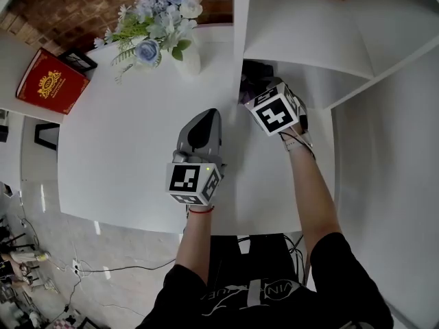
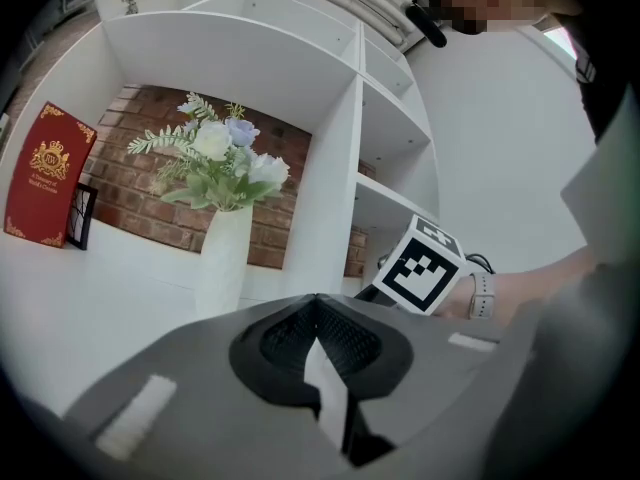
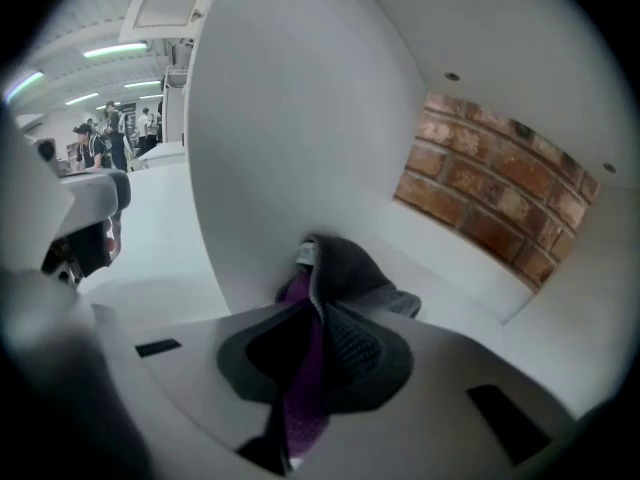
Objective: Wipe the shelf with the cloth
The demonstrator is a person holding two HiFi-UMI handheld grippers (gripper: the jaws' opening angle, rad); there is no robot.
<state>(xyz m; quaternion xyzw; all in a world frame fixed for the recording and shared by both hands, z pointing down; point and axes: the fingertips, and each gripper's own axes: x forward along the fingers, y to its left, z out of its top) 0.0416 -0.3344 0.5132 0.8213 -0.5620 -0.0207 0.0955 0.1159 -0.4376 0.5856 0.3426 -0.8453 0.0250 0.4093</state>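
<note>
In the narrow right bay (image 3: pixel 470 258) of the shelf (image 1: pixel 309 40), the right gripper (image 3: pixel 312 318) clamps the purple-grey cloth (image 3: pixel 355 268) beside the divider (image 3: pixel 280 148), wiping seemingly barely begun; the left gripper (image 2: pixel 318 333), jaws together and empty, hovers over the wide bay (image 1: pixel 123 156)

Black short-sleeved top (image 1: pixel 274 297), pale chest lettering, red band (image 1: pixel 200 210) at left wrist, pale watch strap (image 1: pixel 302 140) at right, grey left gripper (image 2: pixel 318 308) and right gripper (image 3: pixel 312 303) carrying black-and-white marker cubes (image 1: pixel 194 182).
</note>
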